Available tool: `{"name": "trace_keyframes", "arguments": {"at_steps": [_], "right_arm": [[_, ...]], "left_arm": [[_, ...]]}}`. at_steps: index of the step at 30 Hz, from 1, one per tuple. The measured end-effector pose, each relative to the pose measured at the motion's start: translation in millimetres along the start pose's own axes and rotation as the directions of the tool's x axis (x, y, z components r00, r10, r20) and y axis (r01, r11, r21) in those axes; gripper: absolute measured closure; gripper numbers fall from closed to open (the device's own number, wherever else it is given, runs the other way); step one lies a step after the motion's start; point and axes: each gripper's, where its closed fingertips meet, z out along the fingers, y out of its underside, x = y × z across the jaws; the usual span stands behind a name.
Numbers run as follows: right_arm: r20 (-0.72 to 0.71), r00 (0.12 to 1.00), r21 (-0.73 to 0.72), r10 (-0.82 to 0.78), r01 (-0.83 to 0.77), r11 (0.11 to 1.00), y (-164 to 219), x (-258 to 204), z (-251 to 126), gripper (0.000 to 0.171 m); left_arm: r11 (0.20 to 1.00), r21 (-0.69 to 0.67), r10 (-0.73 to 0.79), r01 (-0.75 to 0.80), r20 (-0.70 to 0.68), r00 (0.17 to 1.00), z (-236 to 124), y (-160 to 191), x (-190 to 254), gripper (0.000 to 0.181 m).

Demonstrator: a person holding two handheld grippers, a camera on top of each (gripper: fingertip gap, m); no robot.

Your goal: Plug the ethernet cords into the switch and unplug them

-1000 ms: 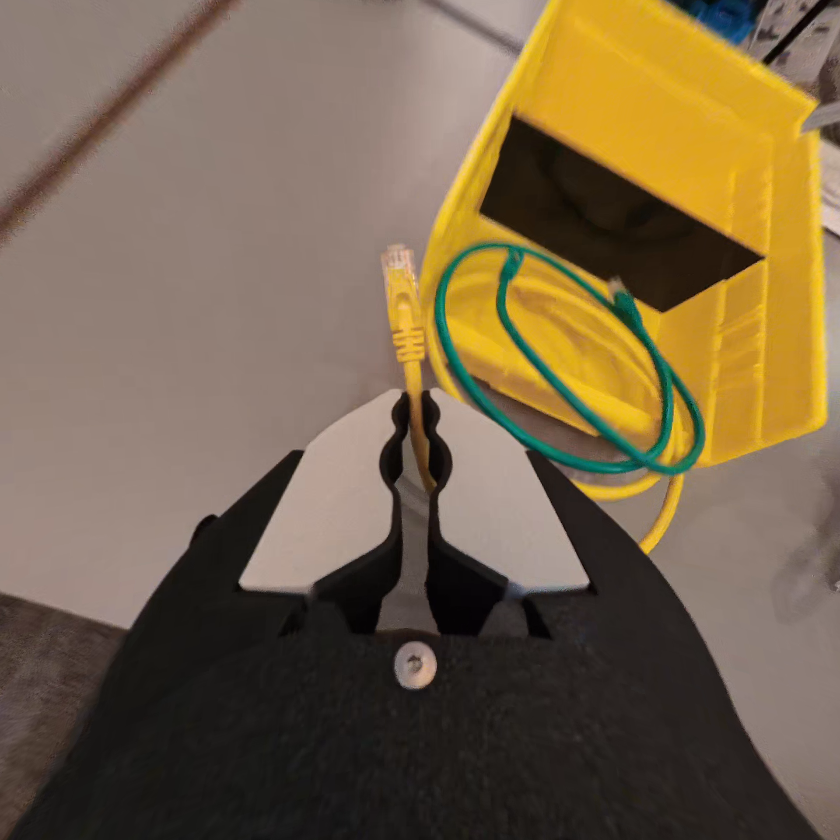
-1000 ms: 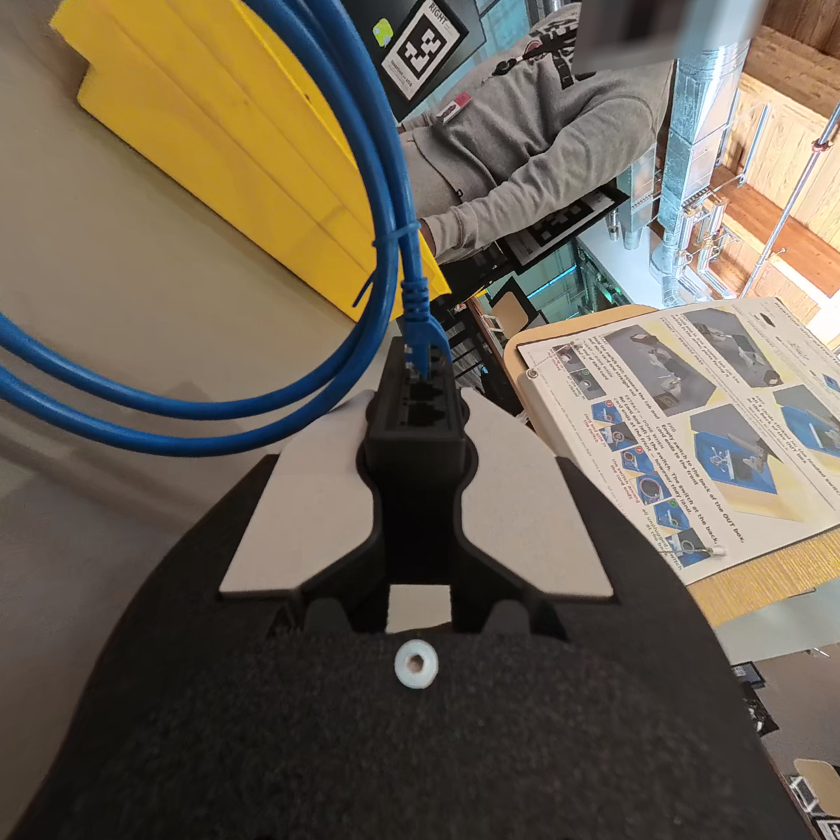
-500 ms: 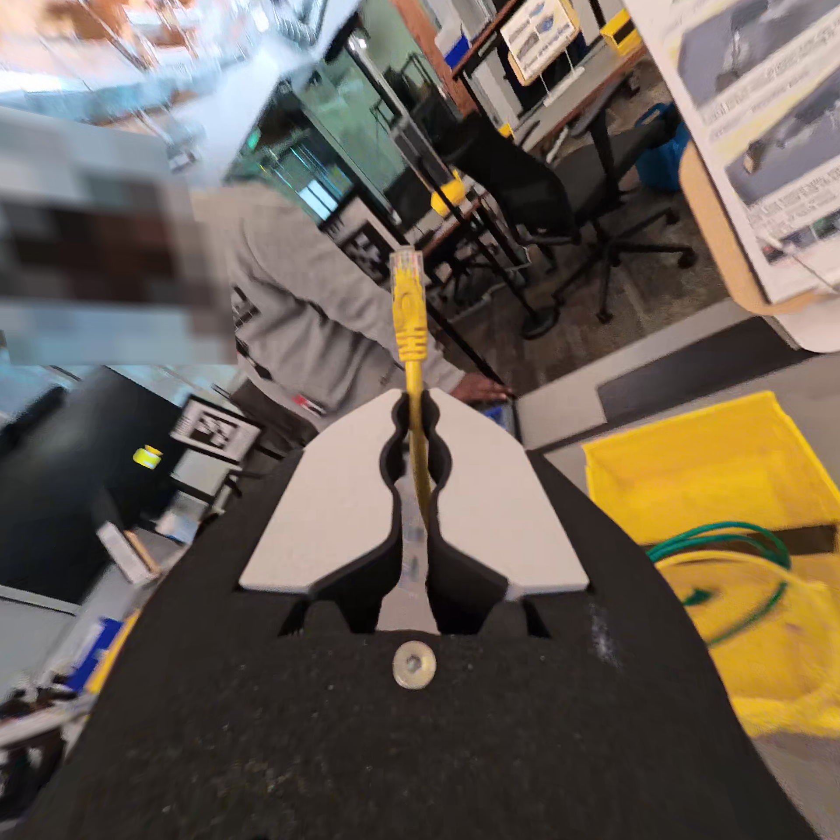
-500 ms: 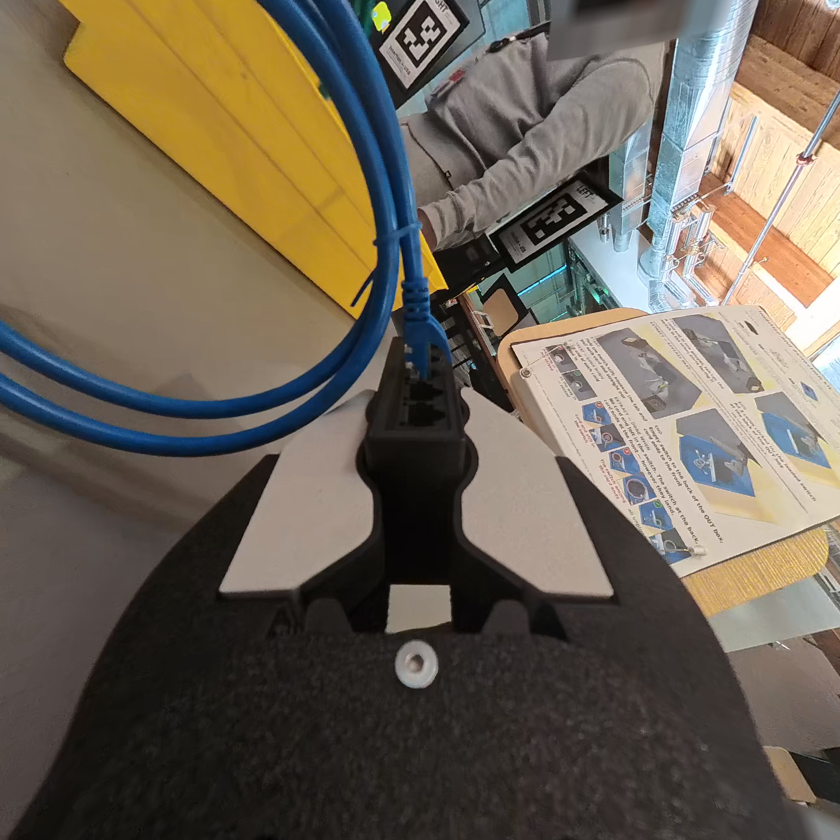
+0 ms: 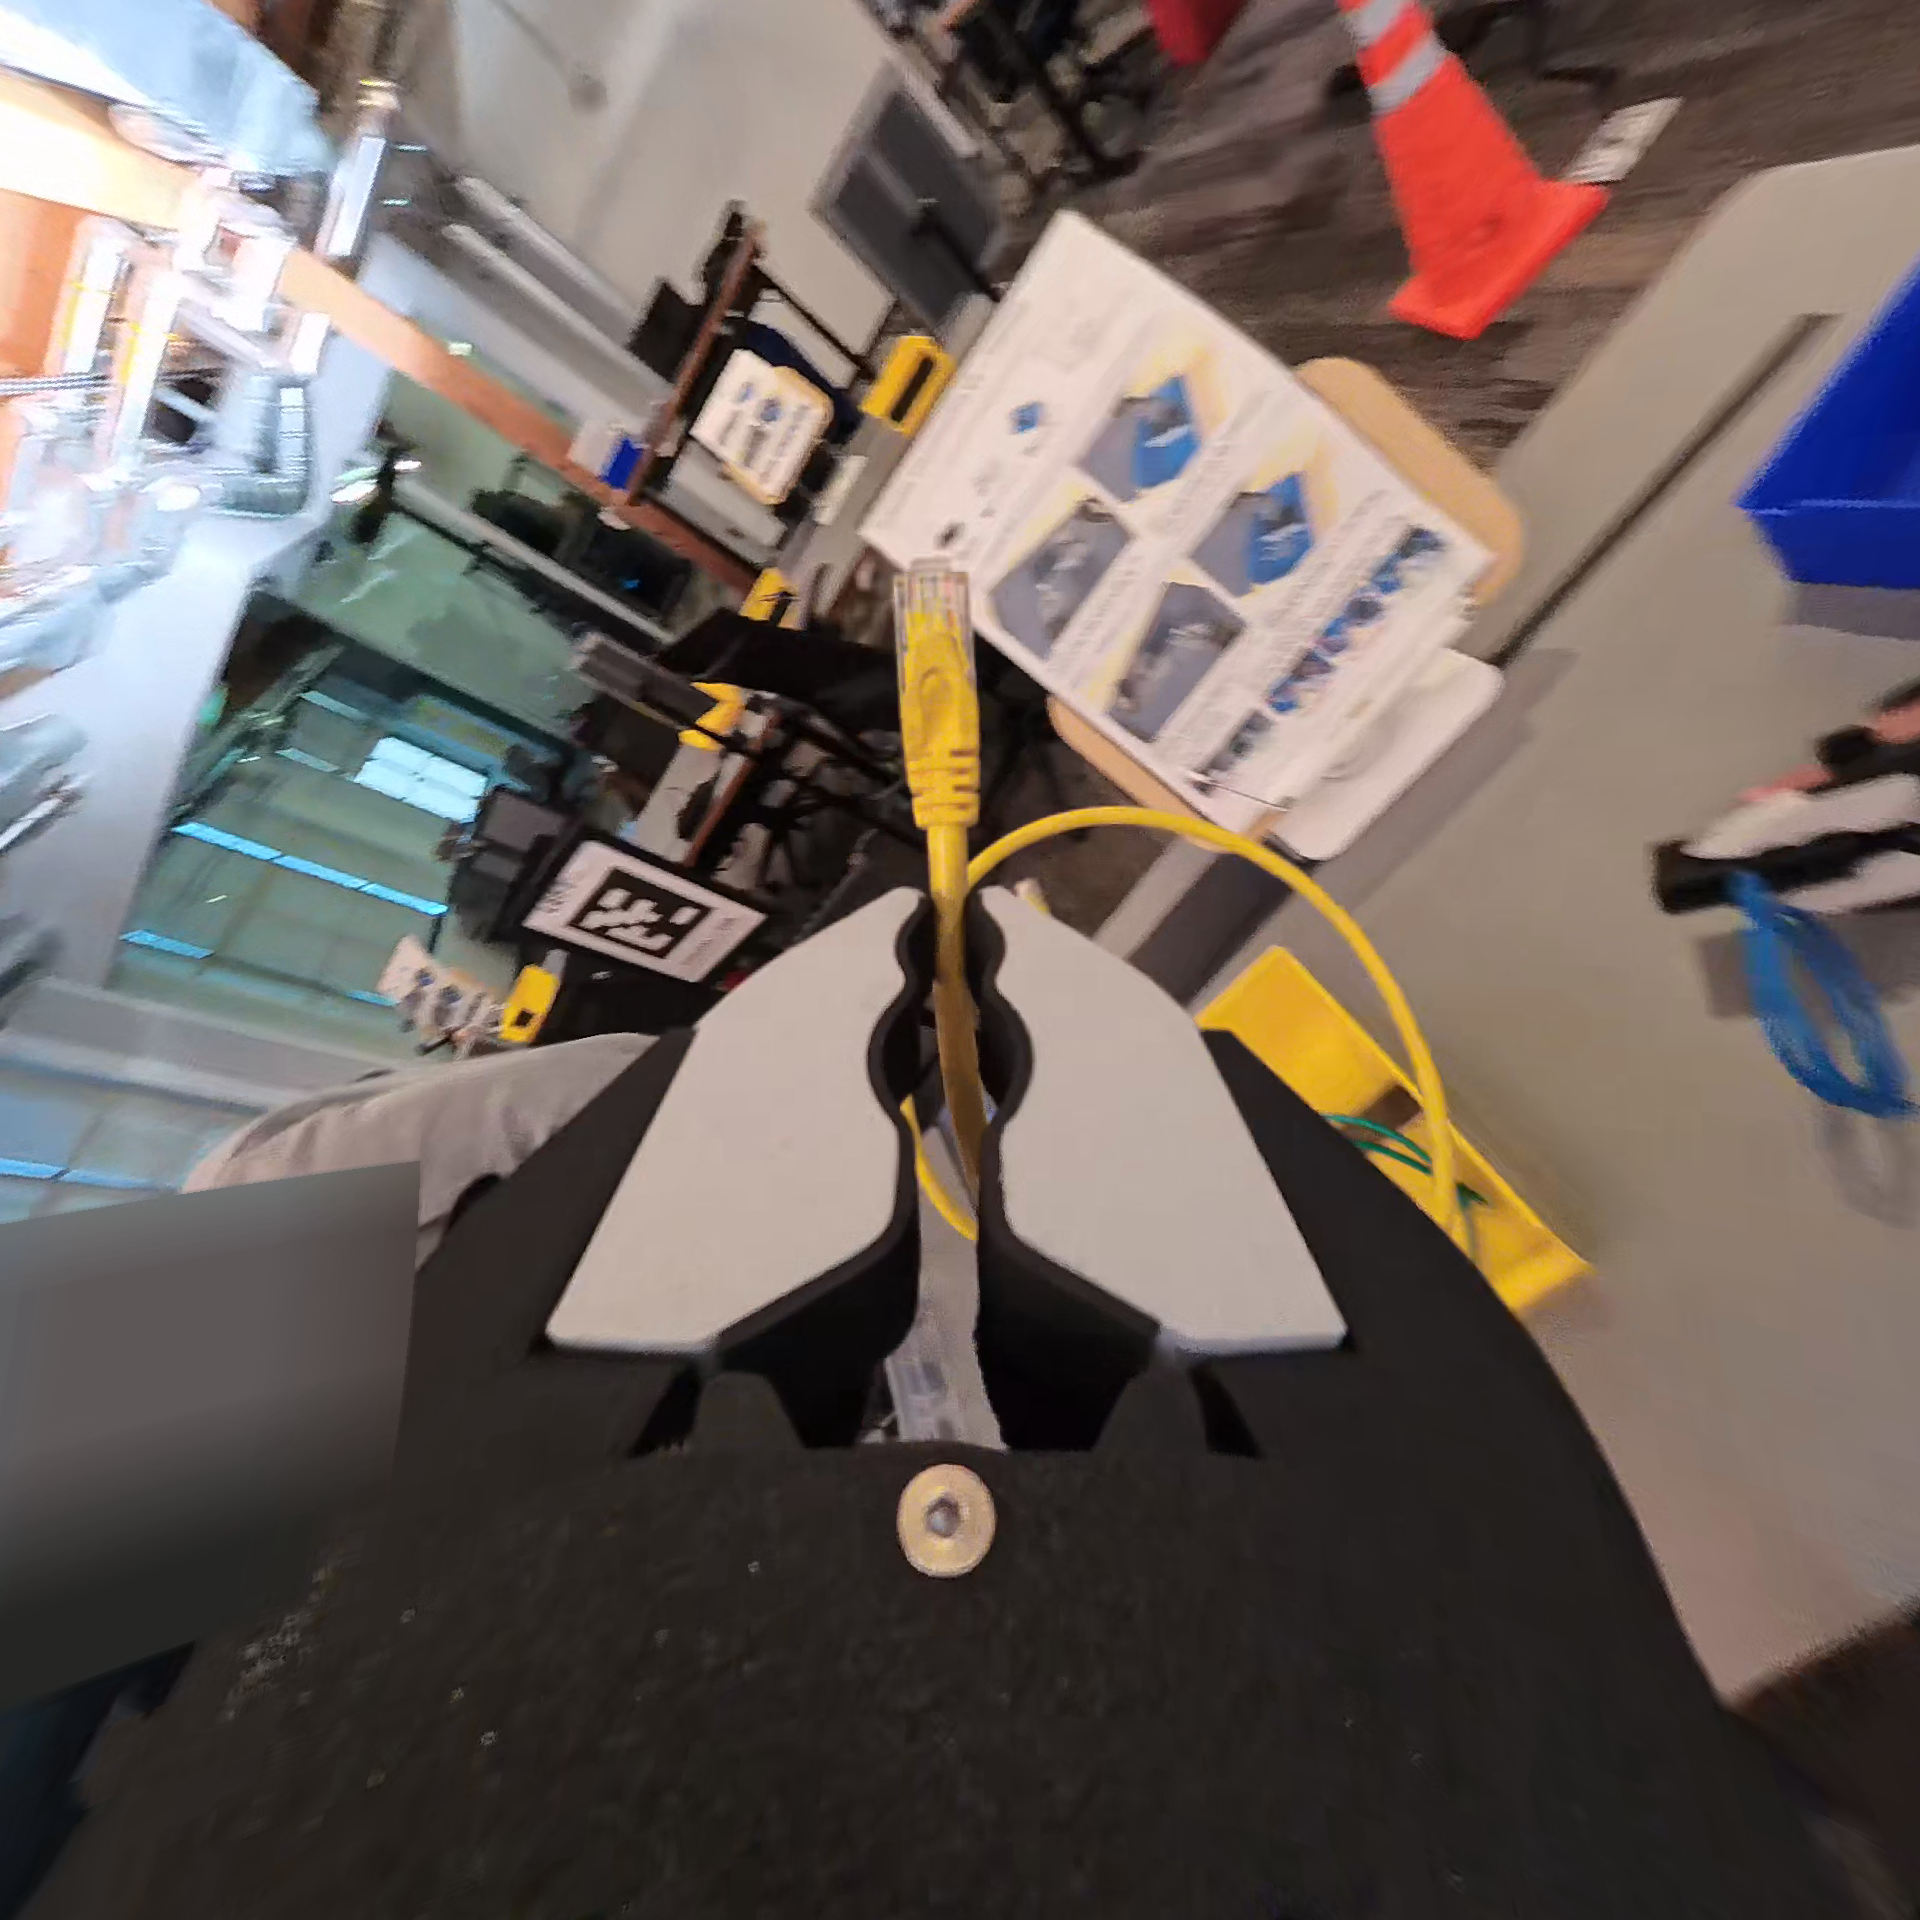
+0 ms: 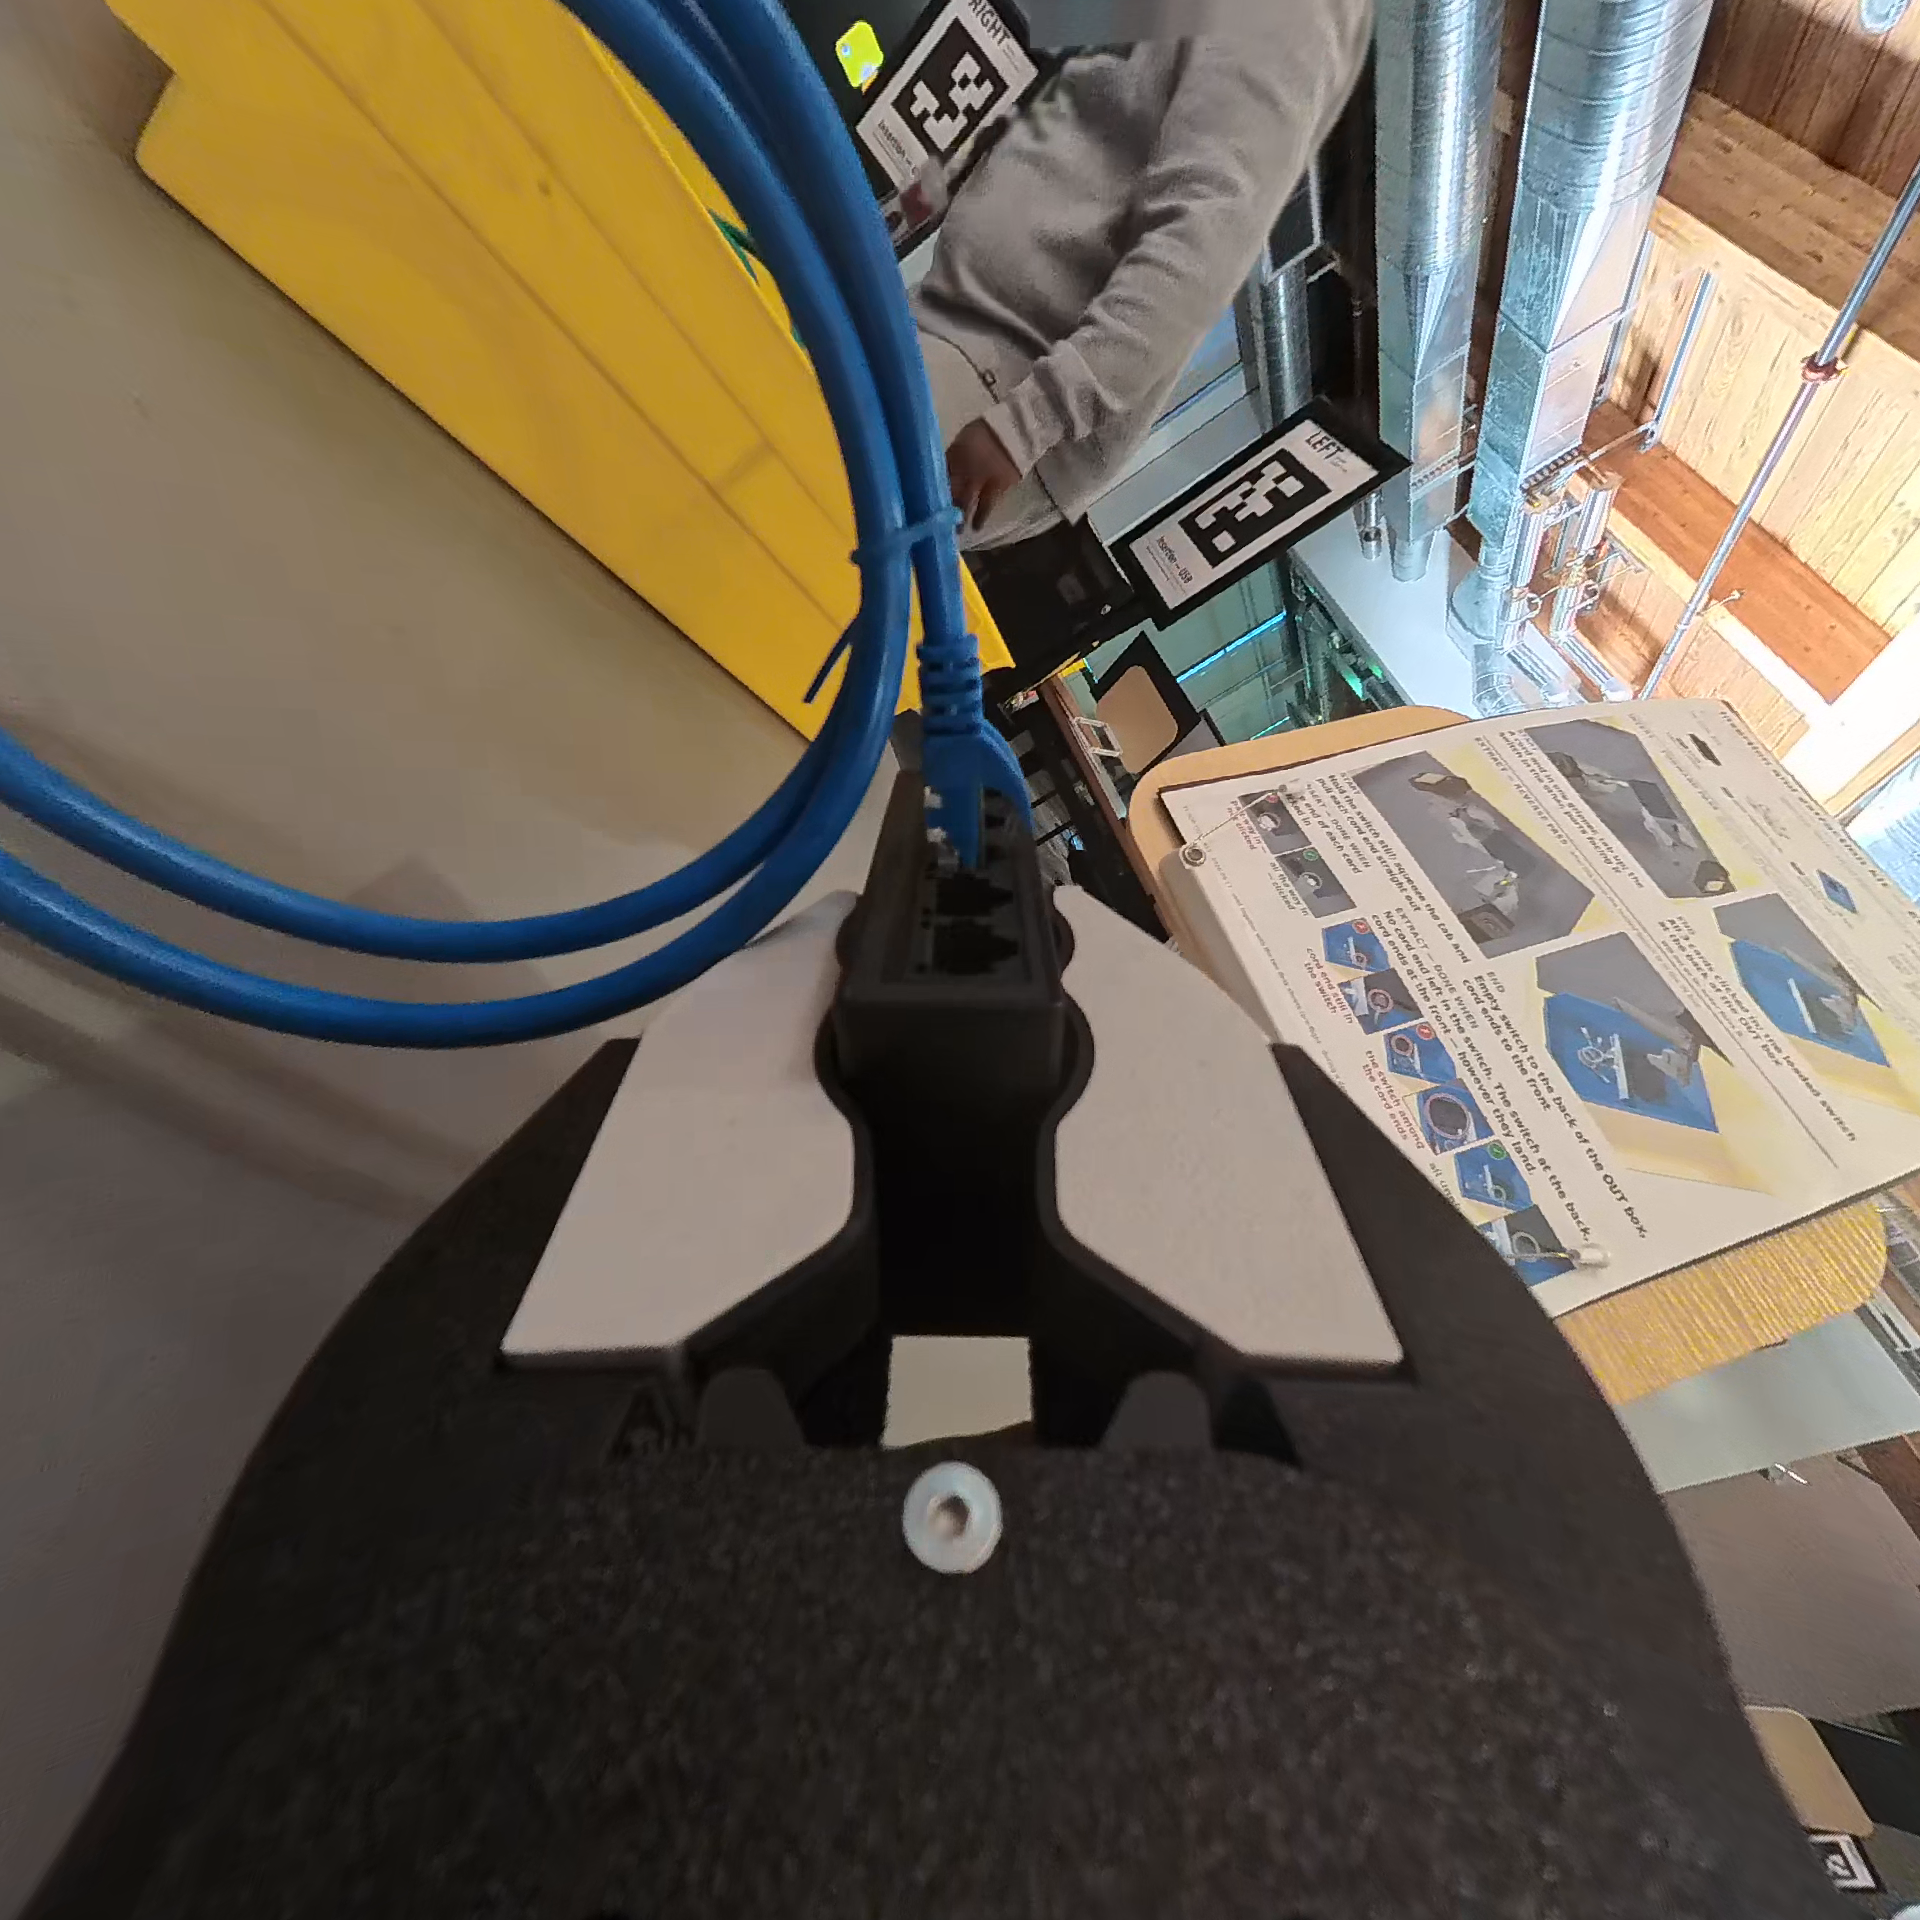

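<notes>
My left gripper (image 5: 951, 920) is shut on a yellow ethernet cord (image 5: 940, 727). Its clear plug points up and away from the fingers, and the rest of the cord loops back to the yellow bin (image 5: 1340, 1049). My right gripper (image 6: 956, 925) is shut on a black switch (image 6: 961, 935) held on end, ports facing out. A blue ethernet cord (image 6: 951, 707) is plugged into a far port and hangs in coils to the left. The right gripper with the blue coil also shows far right in the left wrist view (image 5: 1808, 831). A green cord (image 5: 1392, 1143) lies in the bin.
A yellow bin (image 6: 499, 312) stands on the grey table (image 6: 312, 644) beyond the switch. An instruction sheet on a wooden board (image 6: 1558, 987) stands to the right, also in the left wrist view (image 5: 1195, 561). A blue bin (image 5: 1860, 436), an orange cone (image 5: 1455, 177) and a person's grey sleeve (image 6: 1122, 239) are in view.
My left gripper has lifted the yellow cord out of the yellow bin and swung up and round, now facing the room and the right gripper. The right gripper and switch have barely moved.
</notes>
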Motion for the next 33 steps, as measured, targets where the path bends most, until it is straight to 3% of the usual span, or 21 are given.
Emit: {"name": "trace_keyframes", "arguments": {"at_steps": [7, 14, 18, 24, 28, 33], "right_arm": [[-0.006, 1.000, -0.005, 0.009, -0.009, 1.000, 1.7, 2.2, 0.5, 0.141], [-0.004, 1.000, -0.012, 0.000, 0.000, 1.000, 2.7, 1.3, 1.3, 0.141], [-0.003, 1.000, -0.016, -0.005, 0.005, 1.000, 3.1, 0.6, 1.9, 0.141], [0.000, 1.000, -0.025, -0.010, 0.010, 1.000, 4.5, -0.3, 2.9, 0.141], [0.001, 1.000, -0.027, -0.014, 0.014, 1.000, 4.8, -1.0, 3.2, 0.141], [0.009, 0.999, -0.041, -0.035, 0.036, 0.999, 6.3, -3.9, 4.4, 0.141]], "left_arm": [[0.992, -0.047, 0.088, -0.116, -0.396, 0.914, -14.3, 46.5, 127.9, 0.176], [0.986, -0.151, -0.046, -0.075, -0.666, 0.745, 57.0, 135.3, 275.9, 0.176], [0.976, -0.214, -0.186, 0.033, -0.750, 0.635, 109.1, 156.4, 348.0, 0.176], [0.969, -0.242, -0.170, -0.047, -0.791, 0.588, 170.0, 158.6, 420.7, 0.176], [0.931, -0.319, -0.147, -0.178, -0.773, 0.617, 203.4, 166.8, 440.7, 0.176], [0.890, -0.385, -0.183, -0.244, -0.792, 0.582, 219.7, 168.9, 455.4, 0.176]]}}
